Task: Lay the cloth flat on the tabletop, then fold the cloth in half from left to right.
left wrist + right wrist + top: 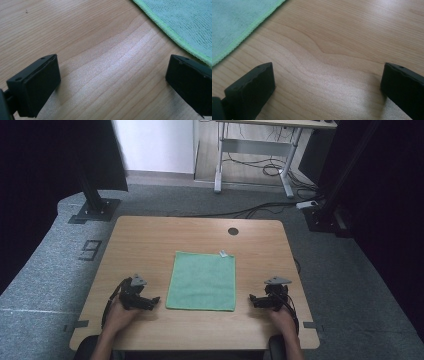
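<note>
A green cloth (202,281) lies flat and spread out in the middle of the wooden table (150,240), with a small white tag (223,253) at its far right corner. My left gripper (150,301) rests on the table just left of the cloth's near corner, open, with bare wood between its jaws. In the left gripper view the cloth's edge (175,20) runs across the upper right. My right gripper (256,301) sits right of the cloth's near right corner, open and holding nothing. The right gripper view has the cloth (234,22) at upper left.
A round cable hole (233,231) sits near the table's far edge. Beyond the table stand a black post on a base plate (95,205), a desk frame (255,150) and loose cables on the grey floor. Bare wood surrounds the cloth.
</note>
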### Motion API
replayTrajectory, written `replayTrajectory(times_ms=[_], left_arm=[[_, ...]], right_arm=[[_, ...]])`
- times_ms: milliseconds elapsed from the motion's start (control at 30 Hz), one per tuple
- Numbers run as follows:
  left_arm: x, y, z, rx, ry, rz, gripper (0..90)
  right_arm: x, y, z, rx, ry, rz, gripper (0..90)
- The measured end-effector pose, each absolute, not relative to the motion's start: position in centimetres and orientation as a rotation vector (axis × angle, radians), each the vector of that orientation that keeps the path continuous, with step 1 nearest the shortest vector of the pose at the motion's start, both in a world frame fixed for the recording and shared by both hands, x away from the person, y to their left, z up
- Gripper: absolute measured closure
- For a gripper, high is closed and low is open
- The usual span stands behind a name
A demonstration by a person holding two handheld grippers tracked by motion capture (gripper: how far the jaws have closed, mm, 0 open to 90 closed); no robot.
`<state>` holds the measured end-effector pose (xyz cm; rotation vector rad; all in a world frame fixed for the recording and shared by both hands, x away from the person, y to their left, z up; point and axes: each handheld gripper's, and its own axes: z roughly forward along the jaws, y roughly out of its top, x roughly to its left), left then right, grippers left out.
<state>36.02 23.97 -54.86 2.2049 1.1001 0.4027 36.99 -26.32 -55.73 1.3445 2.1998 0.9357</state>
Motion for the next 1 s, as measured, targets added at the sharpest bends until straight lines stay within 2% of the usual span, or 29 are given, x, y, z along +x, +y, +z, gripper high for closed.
replayTrajectory(times_ms=[1000], left_arm=[[36.3, 23.4, -54.8, 2.204, 1.130, 0.407, 0.0]], right_arm=[[36.6, -25.1, -55.3, 1.322, 2.226, 0.945, 0.0]])
